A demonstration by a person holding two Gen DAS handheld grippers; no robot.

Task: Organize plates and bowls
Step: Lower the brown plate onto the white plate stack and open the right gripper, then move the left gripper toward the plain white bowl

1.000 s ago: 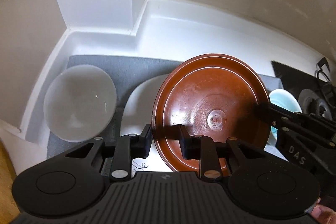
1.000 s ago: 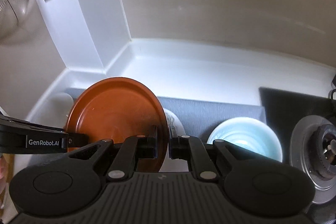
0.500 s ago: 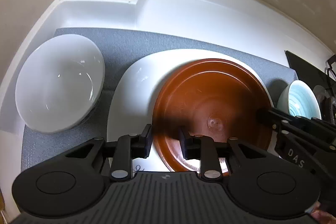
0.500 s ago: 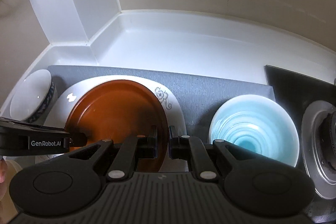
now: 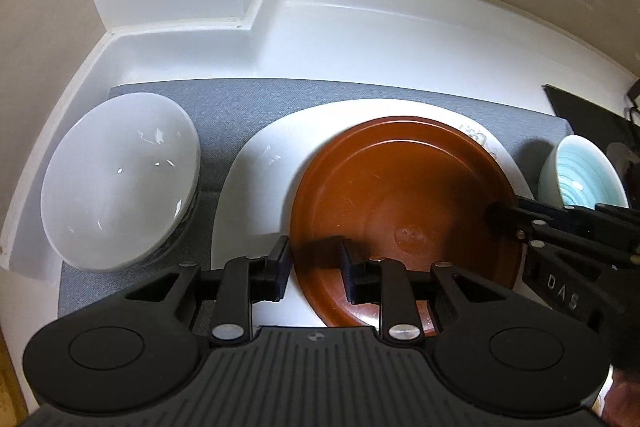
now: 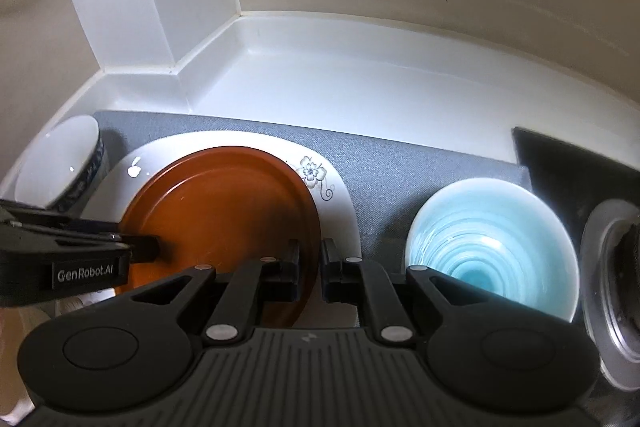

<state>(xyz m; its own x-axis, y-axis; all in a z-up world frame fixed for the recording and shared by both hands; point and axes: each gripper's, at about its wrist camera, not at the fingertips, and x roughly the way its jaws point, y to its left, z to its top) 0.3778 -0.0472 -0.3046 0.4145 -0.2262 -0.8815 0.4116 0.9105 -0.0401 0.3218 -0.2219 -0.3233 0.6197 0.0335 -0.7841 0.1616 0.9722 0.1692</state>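
- A brown plate (image 5: 404,203) is seen lying on a larger white plate (image 5: 260,179) with a flower print, the brown one sitting toward the white plate's 3 o'clock side in the left wrist view.
- Both plates rest on a grey mat (image 5: 224,107) spread over the white desk (image 5: 360,39).
- The left gripper (image 5: 314,267) is placed at the brown plate's 7 o'clock rim; its jaws straddle that rim at a narrow-to-middling gap, one finger outside over the white plate and one inside over the brown surface. Whether the pads press on the rim cannot be told.
- The right gripper (image 6: 310,269) is seen at the brown plate's 4 o'clock rim in its own view. Its jaws have just been opening, the rim stands between them, and a thin gap shows on the outer side, so the plate is no longer pinched there.
- A white bowl (image 5: 120,183) with a blue pattern outside stands at 9 o'clock of the plates, on the mat's edge, just beside the white plate.
- A pale blue bowl (image 6: 492,247) with ringed glaze stands on the mat at 3 o'clock of the plates, apart from them.
- A black stove top (image 6: 568,171) with a metal burner ring (image 6: 608,275) is seen at the far 3 o'clock edge, just beside the blue bowl.
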